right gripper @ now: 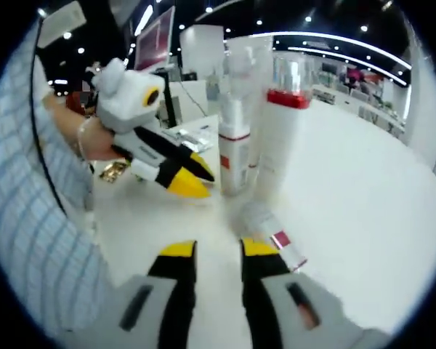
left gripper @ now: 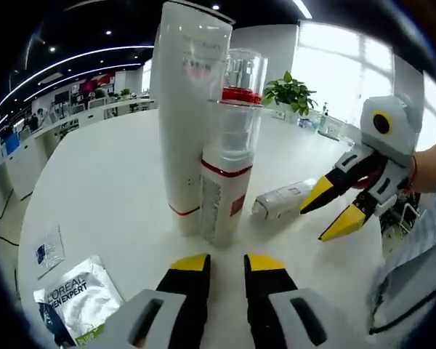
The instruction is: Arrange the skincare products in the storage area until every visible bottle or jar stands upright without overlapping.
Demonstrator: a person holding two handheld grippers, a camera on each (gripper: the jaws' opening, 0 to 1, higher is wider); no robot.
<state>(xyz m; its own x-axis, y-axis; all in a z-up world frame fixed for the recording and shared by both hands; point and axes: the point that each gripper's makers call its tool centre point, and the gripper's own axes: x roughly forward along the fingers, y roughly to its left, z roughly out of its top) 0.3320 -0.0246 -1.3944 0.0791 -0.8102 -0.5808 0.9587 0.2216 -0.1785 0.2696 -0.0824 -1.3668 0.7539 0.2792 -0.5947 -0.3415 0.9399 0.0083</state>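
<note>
Just ahead of the right gripper (right gripper: 216,251), its fingers parted and empty, a small tube (right gripper: 269,229) lies flat on the desk (right gripper: 363,211); it needs grasping and standing beside the upright bottles (right gripper: 236,138), left gripper (left gripper: 223,265) likewise open

Two bottles stand upright: a tall white bottle (left gripper: 191,109) and a red-collared pump bottle (left gripper: 229,167). One small tube (left gripper: 282,199) lies beside them. Two sachets: a L'Oréal sachet (left gripper: 78,299) and a small clear sachet (left gripper: 49,248).

left gripper (left gripper: 219,263): black jaws, yellow tips, grey mounts | right gripper (right gripper: 209,249): same colours | sleeve (right gripper: 29,218): blue-white check
</note>
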